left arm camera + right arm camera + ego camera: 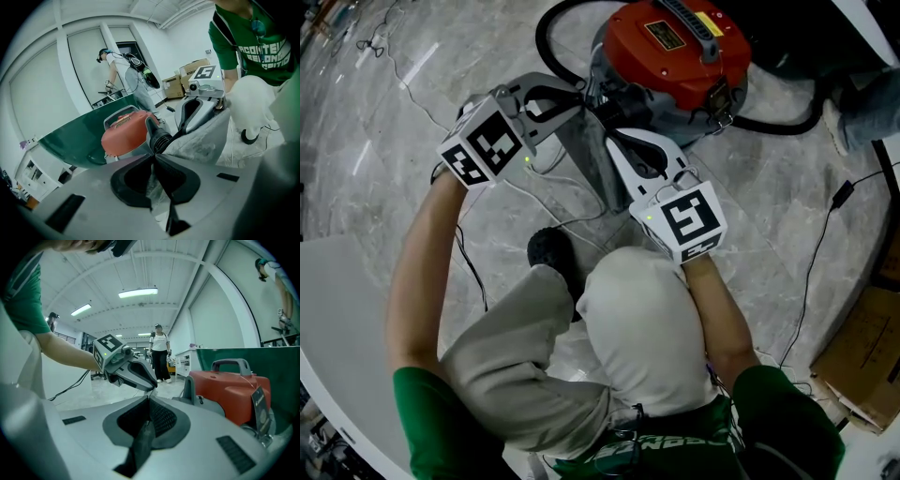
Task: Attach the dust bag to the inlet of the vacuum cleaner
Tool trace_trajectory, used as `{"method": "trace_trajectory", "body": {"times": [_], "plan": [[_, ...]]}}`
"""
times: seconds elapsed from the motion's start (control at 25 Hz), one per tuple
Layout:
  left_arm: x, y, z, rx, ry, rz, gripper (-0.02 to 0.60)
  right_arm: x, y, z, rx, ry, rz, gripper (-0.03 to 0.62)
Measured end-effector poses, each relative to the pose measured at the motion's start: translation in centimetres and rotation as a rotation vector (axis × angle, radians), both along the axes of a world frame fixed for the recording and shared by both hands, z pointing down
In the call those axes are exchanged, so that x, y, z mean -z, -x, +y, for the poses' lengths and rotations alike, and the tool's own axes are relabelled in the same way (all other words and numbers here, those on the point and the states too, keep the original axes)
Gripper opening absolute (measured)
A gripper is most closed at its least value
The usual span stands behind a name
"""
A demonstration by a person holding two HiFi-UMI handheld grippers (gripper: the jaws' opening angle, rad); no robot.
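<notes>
Grey marbled floor (384,84) spread beneath you, crossed by thin cables (814,262). Nearest to you, your bent knees (637,319) in pale trousers filled the lower part of the head view. Just beyond them your left gripper (577,101) had its jaws pressed together on a fold of the grey dust bag (586,164), with the cloth pinched right at the tips in the left gripper view. Your right gripper (611,139), just beside it, was likewise clamped onto the bag, and a dark strip of fabric trailed from between its closed jaws. The bag hung between the two grippers, its upper end against the grey drum of the vacuum cleaner (675,42), which stood past it with its red lid up. Whether the bag's mouth was seated on the machine could not be told. A black hose (546,37) curved around the drum's far left.
</notes>
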State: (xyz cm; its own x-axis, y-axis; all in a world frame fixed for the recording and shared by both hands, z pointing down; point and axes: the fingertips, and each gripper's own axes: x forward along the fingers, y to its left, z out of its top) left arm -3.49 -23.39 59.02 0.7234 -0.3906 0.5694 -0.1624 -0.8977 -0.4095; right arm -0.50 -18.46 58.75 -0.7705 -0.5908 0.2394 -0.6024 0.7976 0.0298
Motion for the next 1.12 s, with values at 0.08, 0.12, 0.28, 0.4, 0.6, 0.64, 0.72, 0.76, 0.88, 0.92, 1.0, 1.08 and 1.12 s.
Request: {"method": "trace_trajectory", "body": {"times": [0.08,0.12,0.28,0.4,0.6,0.64,0.72,0.76,0.88,0.92,1.0,1.08,1.12], "plan": [[0.0,0.0,-0.1,-0.005,0.005,0.004,0.027,0.1,-0.2,-0.2,-0.008,-0.002,-0.001,0.015],[0.0,-0.1,-0.1,-0.007,0.007,0.005,0.026,0.1,-0.2,-0.2,-0.011,-0.002,0.0,0.015],[-0.1,-0.2,-0.2,-0.017,0.004,-0.001,0.026,0.1,-0.4,-0.3,-0.015,-0.016,0.017,0.015],[0.0,-0.4,-0.2,-0.032,0.001,0.0,0.026,0.2,-0.3,-0.2,-0.021,-0.033,0.034,0.015],[-0.1,-1.0,-0.2,-0.055,0.002,-0.002,0.026,0.3,-0.7,0.0,-0.024,-0.043,0.035,0.017],[0.0,-1.0,-0.2,-0.054,0.002,0.0,0.026,0.3,-0.8,-0.2,-0.026,-0.052,0.043,0.017],[0.0,-0.6,-0.2,-0.041,0.001,0.006,0.026,0.4,-0.9,-0.6,-0.029,-0.058,0.057,0.017],[0.0,-0.5,-0.2,-0.033,-0.001,0.009,0.026,0.4,-0.9,-0.8,-0.028,-0.058,0.059,0.017],[0.0,-0.7,-0.4,-0.023,-0.013,0.011,0.026,0.4,-1.2,-1.0,-0.029,-0.053,0.05,0.017],[0.0,-0.9,-0.4,-0.023,-0.016,0.01,0.026,0.4,-1.3,-0.9,-0.03,-0.051,0.045,0.017],[-0.1,-1.3,-0.6,-0.028,-0.016,0.007,0.026,0.3,-1.5,-0.8,-0.03,-0.047,0.032,0.02],[-0.1,-1.7,-0.7,-0.035,-0.01,0.007,0.026,0.2,-1.7,-0.7,-0.028,-0.043,0.011,0.021],[-0.1,-1.9,-0.7,-0.039,-0.007,0.008,0.026,0.1,-1.8,-0.7,-0.03,-0.036,0.002,0.023]]}}
